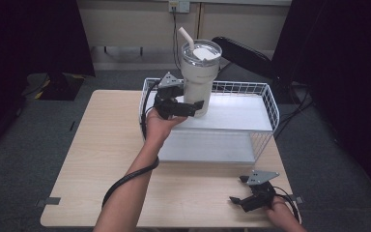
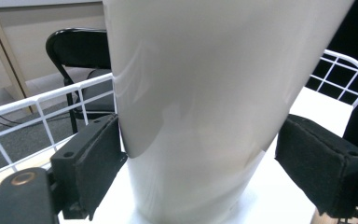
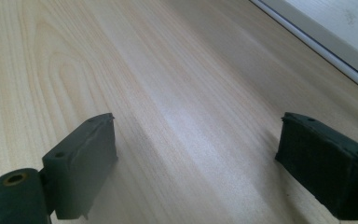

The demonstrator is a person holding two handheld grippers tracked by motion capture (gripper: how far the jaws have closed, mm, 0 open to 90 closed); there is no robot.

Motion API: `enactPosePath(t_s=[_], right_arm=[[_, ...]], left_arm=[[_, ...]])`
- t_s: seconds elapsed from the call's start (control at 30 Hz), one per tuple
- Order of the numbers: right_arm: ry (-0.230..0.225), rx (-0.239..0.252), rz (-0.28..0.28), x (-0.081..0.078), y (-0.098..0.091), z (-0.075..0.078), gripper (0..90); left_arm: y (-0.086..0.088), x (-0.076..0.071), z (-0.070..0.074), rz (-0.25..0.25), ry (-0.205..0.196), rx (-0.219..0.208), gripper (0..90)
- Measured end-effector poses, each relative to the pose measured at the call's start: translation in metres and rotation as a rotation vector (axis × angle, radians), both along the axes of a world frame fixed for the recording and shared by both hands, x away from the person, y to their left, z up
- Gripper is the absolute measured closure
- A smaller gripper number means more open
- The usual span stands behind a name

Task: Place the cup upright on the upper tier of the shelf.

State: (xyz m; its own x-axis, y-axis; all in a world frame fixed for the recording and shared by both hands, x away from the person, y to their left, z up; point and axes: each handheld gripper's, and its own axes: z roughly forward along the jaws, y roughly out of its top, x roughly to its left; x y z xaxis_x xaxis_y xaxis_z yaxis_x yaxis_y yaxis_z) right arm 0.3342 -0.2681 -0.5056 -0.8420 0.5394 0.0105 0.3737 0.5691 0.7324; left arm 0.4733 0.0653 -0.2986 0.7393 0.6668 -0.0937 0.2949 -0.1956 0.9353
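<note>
tall pale grey tumbler (image 1: 199, 77) w/ clear lid & straw, upright, on white shelf top of wire rack (image 1: 270, 104)

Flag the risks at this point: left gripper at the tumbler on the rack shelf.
1. The left gripper straddles the tumbler low on its body; one pad touches, the other shows a gap. With a straw and lid up high, it may tip if lifted.
2. The tumbler stands near the front edge of the shelf, so a nudge could slide it off.
3. The basket's wire rim crowds the jaws and could snag them.
</note>
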Motion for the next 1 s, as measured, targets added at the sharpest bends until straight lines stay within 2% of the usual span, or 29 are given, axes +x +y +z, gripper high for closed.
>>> enactPosePath(t_s=[0.03,0.27,0.37,0.67,0.77,0.9,1.0], right_arm=[[0.0,0.0,0.0,0.0,0.0,0.0,10.8],[0.0,0.0,0.0,0.0,0.0,0.0,10.8],[0.0,0.0,0.001,0.0,0.0,0.0,10.8],[-0.001,0.0,0.002,0.0,0.0,0.0,10.8],[0.002,0.0,0.002,0.0,0.0,0.0,10.8],[0.001,-0.002,0.003,0.0,0.0,0.0,10.8],[0.001,-0.002,0.003,0.0,0.0,0.0,10.8]], left_arm=[[0.002,-0.002,0.0,-0.007,-0.007,0.016,15.4],[0.011,-0.012,0.002,-0.008,-0.011,0.035,15.4],[0.017,-0.018,0.002,-0.014,-0.012,0.06,15.4],[0.036,-0.04,-0.006,-0.046,-0.003,0.066,15.7],[0.04,-0.048,-0.008,-0.047,-0.019,0.074,15.8],[0.045,-0.055,-0.01,-0.06,-0.017,0.068,15.8],[0.049,-0.062,-0.014,-0.066,-0.021,0.085,15.7]])
